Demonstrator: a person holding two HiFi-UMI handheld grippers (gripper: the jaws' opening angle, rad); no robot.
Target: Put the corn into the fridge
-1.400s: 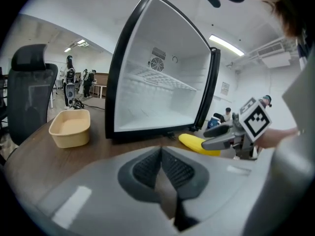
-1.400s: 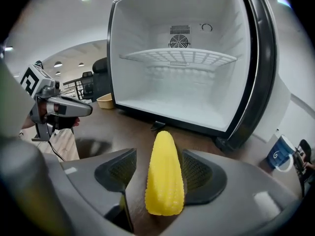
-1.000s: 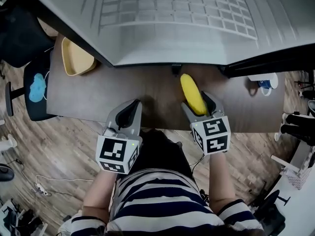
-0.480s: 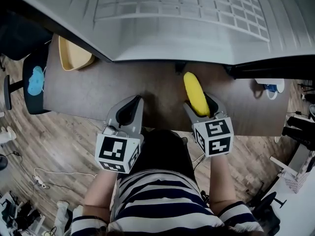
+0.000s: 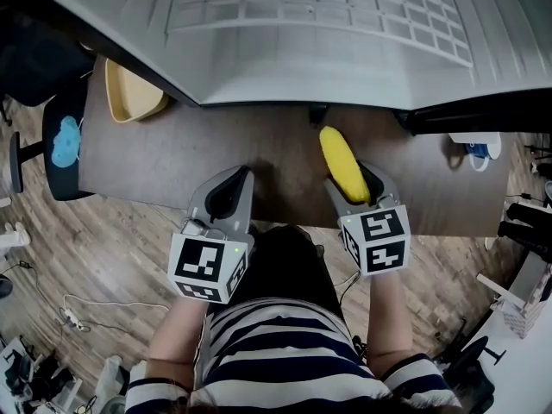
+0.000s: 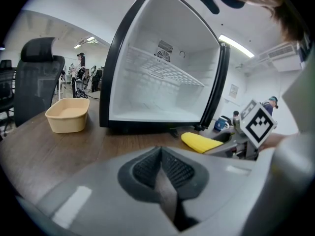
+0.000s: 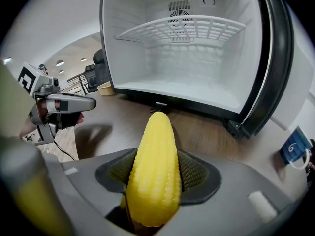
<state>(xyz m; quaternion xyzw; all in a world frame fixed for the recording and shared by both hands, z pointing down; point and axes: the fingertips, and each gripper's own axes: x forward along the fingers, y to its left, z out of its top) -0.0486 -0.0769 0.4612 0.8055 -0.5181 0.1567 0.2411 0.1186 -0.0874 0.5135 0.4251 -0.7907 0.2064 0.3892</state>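
Observation:
A yellow corn cob lies lengthwise between the pads of my right gripper, its tip pointing at the open fridge. The jaws have just been closing and now press on its sides. In the head view the corn sticks out past the right gripper, just above the wooden table. My left gripper hovers beside it to the left, shut and empty, its pads together. From the left gripper view the corn shows in front of the fridge.
The fridge's white inside has a wire shelf and a bare floor. A beige tub stands at the table's far left. A blue mug stands at the right. A black chair is left of the table.
The right jaws have drawn in a little round the corn. Both grippers stay where they were, and the corn has hardly shifted.

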